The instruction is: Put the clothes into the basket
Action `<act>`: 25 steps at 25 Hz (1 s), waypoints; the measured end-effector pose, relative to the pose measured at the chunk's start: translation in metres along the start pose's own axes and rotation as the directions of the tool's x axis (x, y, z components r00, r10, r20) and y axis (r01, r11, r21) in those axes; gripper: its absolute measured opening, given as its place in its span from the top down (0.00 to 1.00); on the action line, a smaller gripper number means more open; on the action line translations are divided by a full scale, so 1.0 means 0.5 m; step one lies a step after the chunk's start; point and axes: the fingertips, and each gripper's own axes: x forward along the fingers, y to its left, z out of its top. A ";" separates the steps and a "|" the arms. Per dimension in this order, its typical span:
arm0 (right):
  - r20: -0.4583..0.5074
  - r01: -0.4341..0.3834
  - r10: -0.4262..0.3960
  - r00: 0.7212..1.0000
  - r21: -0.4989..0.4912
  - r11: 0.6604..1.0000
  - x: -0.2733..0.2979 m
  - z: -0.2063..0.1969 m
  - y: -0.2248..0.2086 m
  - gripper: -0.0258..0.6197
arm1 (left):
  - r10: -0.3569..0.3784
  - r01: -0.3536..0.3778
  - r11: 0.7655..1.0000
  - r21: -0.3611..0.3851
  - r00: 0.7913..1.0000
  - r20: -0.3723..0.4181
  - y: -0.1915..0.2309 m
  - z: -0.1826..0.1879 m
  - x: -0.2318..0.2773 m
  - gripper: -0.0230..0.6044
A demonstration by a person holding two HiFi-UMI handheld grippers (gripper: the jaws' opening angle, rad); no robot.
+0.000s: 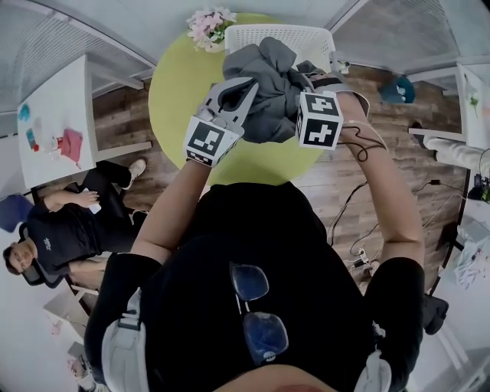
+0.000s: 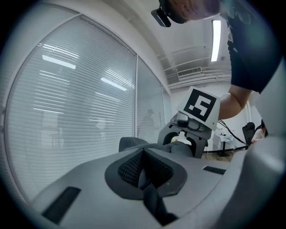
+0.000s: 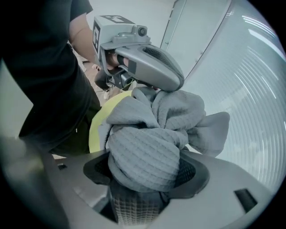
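A grey knitted garment (image 1: 268,84) hangs bunched in the air between my two grippers, above the round green table (image 1: 176,99). Just beyond it, on the table's far side, stands the white slatted basket (image 1: 283,34). My left gripper (image 1: 246,90) is shut on a thin fold of the cloth (image 2: 132,144), and its jaws nearly meet. A thick wad of the garment (image 3: 147,152) fills my right gripper (image 3: 143,188), whose jaws are wide apart and closed around it. In the right gripper view the left gripper (image 3: 172,85) bites the garment's top.
A pot of pink flowers (image 1: 210,23) stands beside the basket. At the left a person (image 1: 69,226) sits on the floor by a white table (image 1: 53,107) with small objects. Cables (image 1: 344,222) trail over the wooden floor at the right.
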 end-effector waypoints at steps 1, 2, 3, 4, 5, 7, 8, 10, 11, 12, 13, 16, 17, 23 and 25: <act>-0.005 0.020 -0.020 1.000 -0.008 1.000 -0.007 -0.010 -0.027 0.41 | 0.011 -0.011 1.000 0.003 1.000 0.004 0.009 0.008 0.009 0.95; -0.009 0.043 -0.043 0.999 -0.016 0.999 -0.013 -0.018 -0.055 0.41 | 0.023 -0.023 1.000 0.006 1.000 0.004 0.018 0.013 0.018 0.95; -0.012 0.069 -0.069 0.998 -0.023 0.997 -0.018 -0.026 -0.085 0.41 | 0.035 -0.035 0.999 0.007 0.999 0.002 0.028 0.016 0.026 0.95; -0.013 0.098 -0.098 0.995 -0.029 0.995 -0.022 -0.032 -0.116 0.41 | 0.048 -0.048 0.999 0.007 0.999 0.001 0.037 0.018 0.034 0.95; -0.013 0.131 -0.132 0.991 -0.033 0.991 -0.024 -0.038 -0.149 0.41 | 0.061 -0.061 0.998 0.008 0.998 0.005 0.048 0.021 0.042 0.95; -0.012 0.196 -0.196 0.980 -0.043 0.980 -0.012 -0.047 -0.220 0.41 | 0.089 -0.090 0.996 0.012 0.996 0.015 0.072 0.022 0.061 0.95; -0.014 0.211 -0.212 0.977 -0.050 0.976 0.008 -0.051 -0.252 0.41 | 0.103 -0.103 0.995 0.014 0.995 0.015 0.086 0.017 0.072 0.95; -0.025 0.178 -0.180 0.983 -0.067 0.982 0.081 -0.059 -0.291 0.41 | 0.129 -0.129 0.992 0.012 0.992 0.007 0.112 -0.007 0.095 0.95; -0.029 0.139 -0.141 0.990 -0.072 0.988 0.131 -0.063 -0.296 0.41 | 0.142 -0.142 0.990 0.005 0.990 -0.001 0.123 -0.025 0.104 0.95; -0.032 0.093 -0.096 0.995 -0.074 0.993 0.186 -0.068 -0.292 0.41 | 0.155 -0.155 0.988 -0.005 0.988 -0.013 0.133 -0.046 0.111 0.95; -0.036 0.048 -0.050 0.998 -0.071 0.996 0.240 -0.076 -0.282 0.41 | 0.167 -0.167 0.986 -0.019 0.986 -0.028 0.140 -0.069 0.116 0.95; -0.064 -0.068 0.065 0.996 -0.048 0.997 0.386 -0.111 -0.242 0.41 | 0.193 -0.198 0.978 -0.061 0.979 -0.070 0.157 -0.125 0.121 0.95; -0.082 -0.103 0.100 0.992 -0.039 0.994 0.426 -0.127 -0.226 0.41 | 0.202 -0.208 0.976 -0.071 0.976 -0.082 0.161 -0.138 0.119 0.95; -0.060 -0.133 0.133 0.989 0.014 0.991 0.498 -0.164 -0.225 0.37 | 0.234 -0.246 0.966 -0.079 0.962 -0.137 0.174 -0.179 0.109 0.95; -0.002 -0.103 0.103 0.995 0.032 0.994 0.457 -0.154 -0.251 0.37 | 0.241 -0.253 0.964 -0.078 0.960 -0.142 0.174 -0.182 0.111 0.95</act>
